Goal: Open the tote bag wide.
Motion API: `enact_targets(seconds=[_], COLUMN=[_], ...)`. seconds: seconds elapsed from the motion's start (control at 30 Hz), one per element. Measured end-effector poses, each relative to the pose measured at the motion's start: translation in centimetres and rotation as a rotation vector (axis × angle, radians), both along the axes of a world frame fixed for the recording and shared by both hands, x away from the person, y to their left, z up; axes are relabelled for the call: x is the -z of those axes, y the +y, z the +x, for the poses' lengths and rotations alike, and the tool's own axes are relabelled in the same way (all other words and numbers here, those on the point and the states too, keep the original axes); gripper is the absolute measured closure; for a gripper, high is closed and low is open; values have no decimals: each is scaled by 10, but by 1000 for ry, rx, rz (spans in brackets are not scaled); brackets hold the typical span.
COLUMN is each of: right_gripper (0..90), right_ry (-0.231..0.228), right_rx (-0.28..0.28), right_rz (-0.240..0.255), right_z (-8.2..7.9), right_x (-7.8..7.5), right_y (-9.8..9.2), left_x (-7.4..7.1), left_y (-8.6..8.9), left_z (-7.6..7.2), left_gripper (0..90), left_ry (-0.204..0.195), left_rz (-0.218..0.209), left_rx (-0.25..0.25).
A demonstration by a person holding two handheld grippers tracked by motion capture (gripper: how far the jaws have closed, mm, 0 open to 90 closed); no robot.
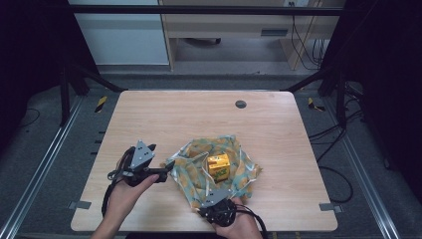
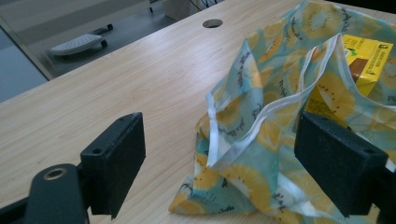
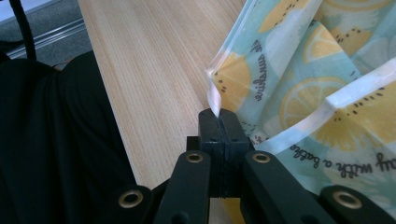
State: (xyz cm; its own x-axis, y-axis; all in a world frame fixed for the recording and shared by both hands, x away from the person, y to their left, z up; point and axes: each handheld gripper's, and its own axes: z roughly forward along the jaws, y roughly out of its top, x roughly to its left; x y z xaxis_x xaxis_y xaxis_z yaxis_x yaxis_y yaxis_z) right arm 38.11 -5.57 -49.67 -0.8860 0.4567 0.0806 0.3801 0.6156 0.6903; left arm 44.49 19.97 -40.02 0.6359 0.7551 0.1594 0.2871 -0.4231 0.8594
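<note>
A light blue cloth with a lemon print and white hem [image 1: 191,172] lies crumpled on the wooden table [image 1: 164,117], with a yellow carton [image 1: 219,166] sitting on its middle. My left gripper [image 1: 168,167] is open at the cloth's left corner; in the left gripper view that corner [image 2: 233,149] stands between the two wide-apart jaws, and the carton [image 2: 366,58] shows behind. My right gripper [image 1: 211,198] is shut on the cloth's near edge; in the right gripper view the white hem [image 3: 214,95] runs into the closed jaws.
A round grey cable port [image 1: 241,104] sits near the table's far edge. The far half of the table is bare wood. The near table edge lies just behind my right hand [image 1: 241,226]. Metal rails and cables run along both sides on the floor.
</note>
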Motion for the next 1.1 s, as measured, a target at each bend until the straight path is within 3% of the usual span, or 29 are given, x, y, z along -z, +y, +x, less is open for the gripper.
enact_targets(seconds=[0.4,0.8,1.1], right_gripper=[900,900,900], right_ry=[14,22,20], right_rx=[-18,-40,-46], right_rz=[5,11,11], right_z=[-3,-4,-4], right_x=[1,1,2], right_y=[2,7,8], left_x=[3,-1,-10], left_y=[-9,-19,-33], left_z=[7,13,33], left_gripper=[160,160,172], left_ry=[19,24,39], left_rz=[-13,10,17], left_rx=[4,21,24])
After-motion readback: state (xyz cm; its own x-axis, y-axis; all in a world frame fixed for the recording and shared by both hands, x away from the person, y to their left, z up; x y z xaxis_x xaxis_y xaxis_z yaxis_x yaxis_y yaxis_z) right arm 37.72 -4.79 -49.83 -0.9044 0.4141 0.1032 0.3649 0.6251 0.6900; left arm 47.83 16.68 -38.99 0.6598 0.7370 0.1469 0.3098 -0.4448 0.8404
